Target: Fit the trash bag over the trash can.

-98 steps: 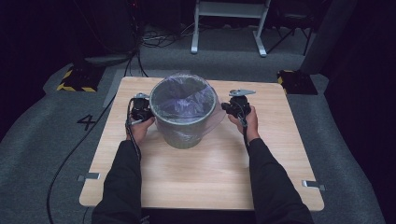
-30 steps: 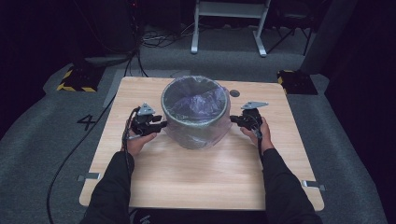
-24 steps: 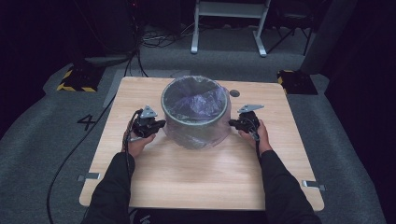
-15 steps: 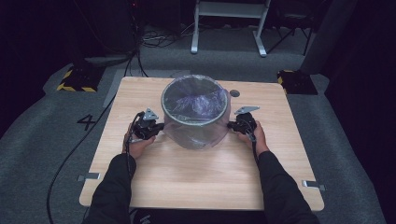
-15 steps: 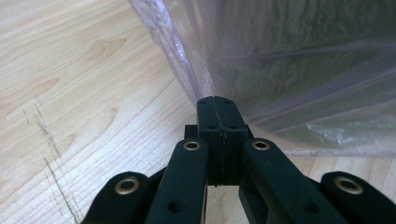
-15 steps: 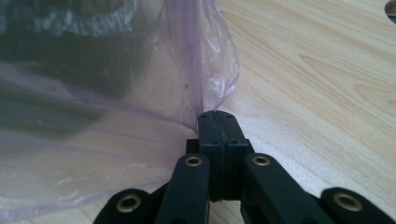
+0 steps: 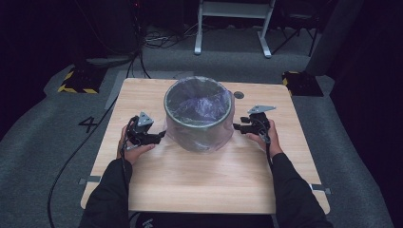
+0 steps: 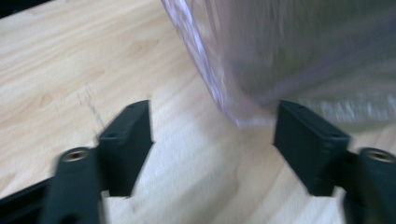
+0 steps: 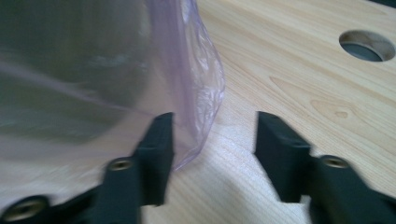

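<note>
On the table (image 7: pixel 199 180), toward its far middle, the bin (image 7: pixel 198 116) stands upright with the clear bag (image 7: pixel 199 102) lining it and folded down over the outside wall. Your left gripper (image 7: pixel 159 137) sits just left of the bin's base, pointing right at it; your right gripper (image 7: pixel 236 127) sits just right of the bin, pointing left. Both pairs of jaws have just been opening and now stand apart, clamped on nothing. In the left gripper view, the bag's lower edge (image 8: pixel 243 116) hangs down to the wood between the jaws, nearer the right-hand one, with neither pad pressing on it. In the right gripper view, the bag's loose hem (image 9: pixel 196 116) lies against the inner face of the left-hand jaw, and bare wood fills the gap beside it. A round hole (image 7: pixel 238 95) in the table lies just beyond the bin on its far right side.
</note>
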Demonstrator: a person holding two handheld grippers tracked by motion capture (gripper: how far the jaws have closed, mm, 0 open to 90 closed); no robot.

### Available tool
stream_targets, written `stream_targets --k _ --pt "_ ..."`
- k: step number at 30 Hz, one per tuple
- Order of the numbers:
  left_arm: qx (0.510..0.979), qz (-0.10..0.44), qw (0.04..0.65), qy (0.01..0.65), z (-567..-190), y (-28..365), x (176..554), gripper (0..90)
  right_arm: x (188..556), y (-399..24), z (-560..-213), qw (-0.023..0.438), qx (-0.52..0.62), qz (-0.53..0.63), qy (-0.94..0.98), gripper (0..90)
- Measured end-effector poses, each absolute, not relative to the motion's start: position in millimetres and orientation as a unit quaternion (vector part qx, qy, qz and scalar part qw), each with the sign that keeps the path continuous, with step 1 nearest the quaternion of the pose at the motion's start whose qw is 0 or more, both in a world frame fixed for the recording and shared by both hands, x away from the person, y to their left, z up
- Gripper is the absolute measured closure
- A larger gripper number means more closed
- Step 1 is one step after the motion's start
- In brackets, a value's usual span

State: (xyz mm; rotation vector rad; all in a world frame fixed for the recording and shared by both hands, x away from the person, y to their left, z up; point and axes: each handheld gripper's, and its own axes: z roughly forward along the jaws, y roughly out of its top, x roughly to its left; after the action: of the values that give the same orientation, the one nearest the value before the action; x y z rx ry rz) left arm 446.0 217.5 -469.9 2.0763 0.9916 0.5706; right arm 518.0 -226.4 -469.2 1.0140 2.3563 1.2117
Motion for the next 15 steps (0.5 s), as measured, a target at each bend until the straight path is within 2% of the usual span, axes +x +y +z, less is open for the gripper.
stream_targets --k 5,8,11,15 --pt "0.818 0.216 0.374 0.381 -475 220 434 19.9 510 -243 -460 0.137 0.349 0.441 0.815 21.9" --pt "0.823 0.184 0.375 0.385 -478 221 432 15.8 505 -248 -452 0.150 0.346 0.437 0.816 22.3" --pt "0.826 0.203 0.364 0.380 -482 219 426 15.7 500 -253 -441 0.152 0.328 0.452 0.816 21.8" --pt "0.836 0.197 0.354 0.369 -487 215 419 15.6 490 -252 -423 0.166 0.310 0.461 0.814 21.6"
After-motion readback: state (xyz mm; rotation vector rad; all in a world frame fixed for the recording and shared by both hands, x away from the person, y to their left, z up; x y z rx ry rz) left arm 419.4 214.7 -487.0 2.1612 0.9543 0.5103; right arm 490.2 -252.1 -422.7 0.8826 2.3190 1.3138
